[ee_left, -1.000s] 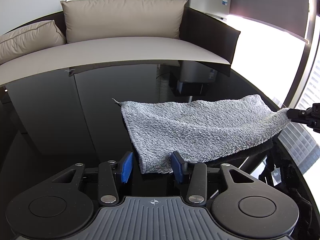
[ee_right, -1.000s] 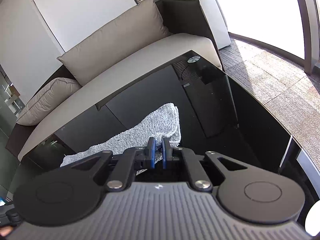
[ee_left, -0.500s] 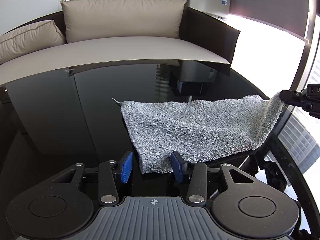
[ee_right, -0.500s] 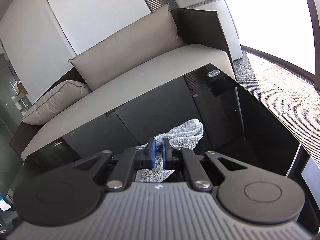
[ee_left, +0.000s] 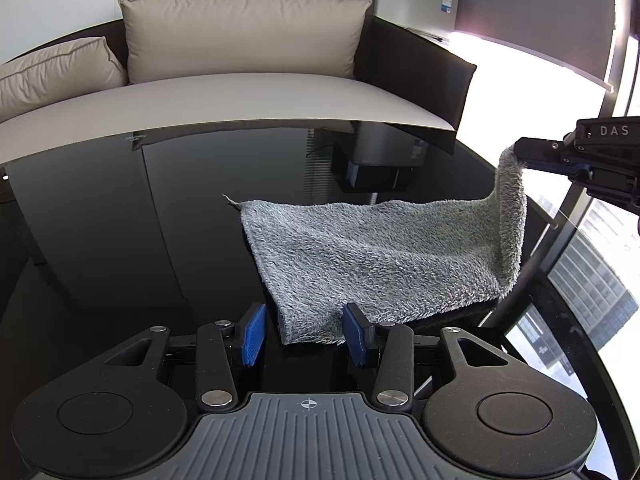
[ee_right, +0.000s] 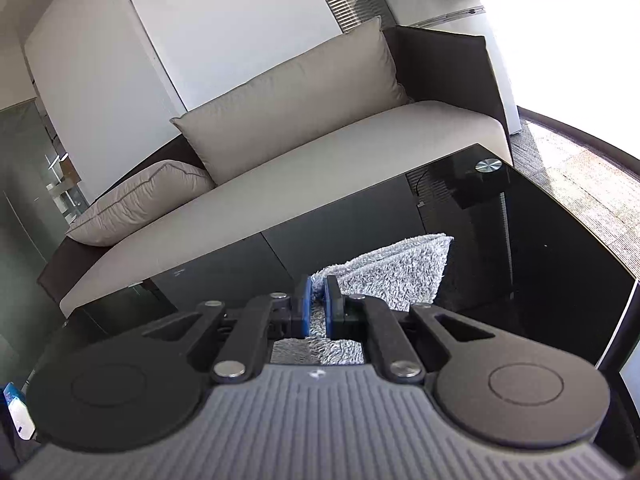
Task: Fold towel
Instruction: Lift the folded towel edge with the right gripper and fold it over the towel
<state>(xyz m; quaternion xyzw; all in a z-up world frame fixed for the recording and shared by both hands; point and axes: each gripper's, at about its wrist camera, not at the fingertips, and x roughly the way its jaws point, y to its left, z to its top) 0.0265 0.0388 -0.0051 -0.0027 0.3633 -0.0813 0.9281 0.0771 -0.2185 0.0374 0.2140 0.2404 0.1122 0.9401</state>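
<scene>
I am lifting the far right corner of the grey towel (ee_left: pixel 380 256) off the black glass table (ee_left: pixel 120 220), and that is what is changing: a second ago that corner was lying almost level with the rest of the cloth, and now it is standing up as a steep flap, well above the tabletop. My right gripper (ee_right: pixel 317 295) is clamped tight on that corner, with the pile bunching between the blue pads (ee_right: pixel 304 304), and from its own camera the towel is sloping away below it toward the beige sofa (ee_right: pixel 320 152). My left gripper (ee_left: pixel 306 334) is not moving; its jaws are standing apart, one on each side of the towel's near corner, and I see a gap between each pad and the cloth, so it is bracketing that corner, not pinching it. The rest of the towel is resting flat on the table, in front of the sofa and toward the table's right edge. I judge the first fold is only starting: the raised corner needs carrying across toward the towel's left edge. With the near corner unpinned, the whole cloth could slide on the slick glass instead of folding.
</scene>
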